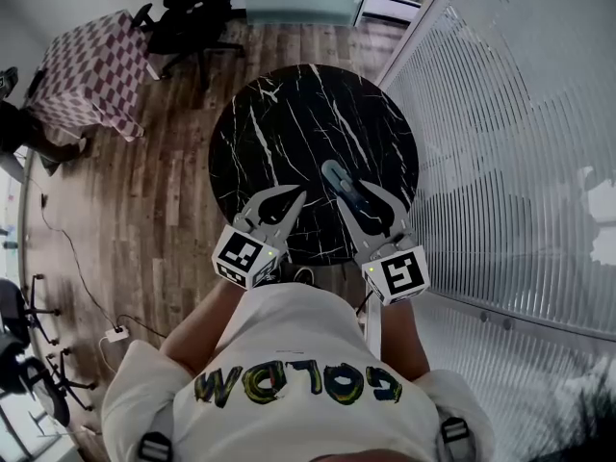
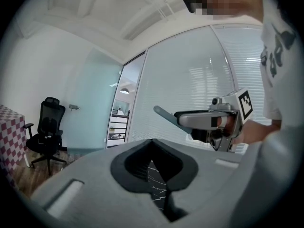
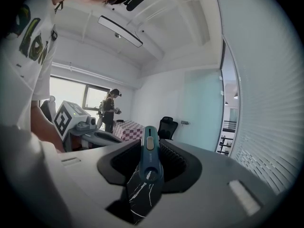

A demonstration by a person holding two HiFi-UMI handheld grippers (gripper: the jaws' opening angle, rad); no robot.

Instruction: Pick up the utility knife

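Underneath, a round black marble table (image 1: 289,114) stands on a wood floor (image 1: 164,191), its right rim close to a glass wall with blinds (image 1: 520,142). Both tools hang over the near edge. The right gripper (image 1: 371,205) pinches the utility knife (image 1: 339,178), which sticks out forward above the tabletop. The left gripper (image 1: 294,196) is pressed together with nothing in it. Floor lies open to the left, as far as a checkered table (image 1: 91,70) and an office chair (image 1: 192,17); a cable (image 1: 67,248) trails there.

An office: glass partition walls (image 1: 500,114) with blinds (image 3: 268,141), black swivel chairs (image 2: 47,129), wood-plank floor (image 1: 154,191).
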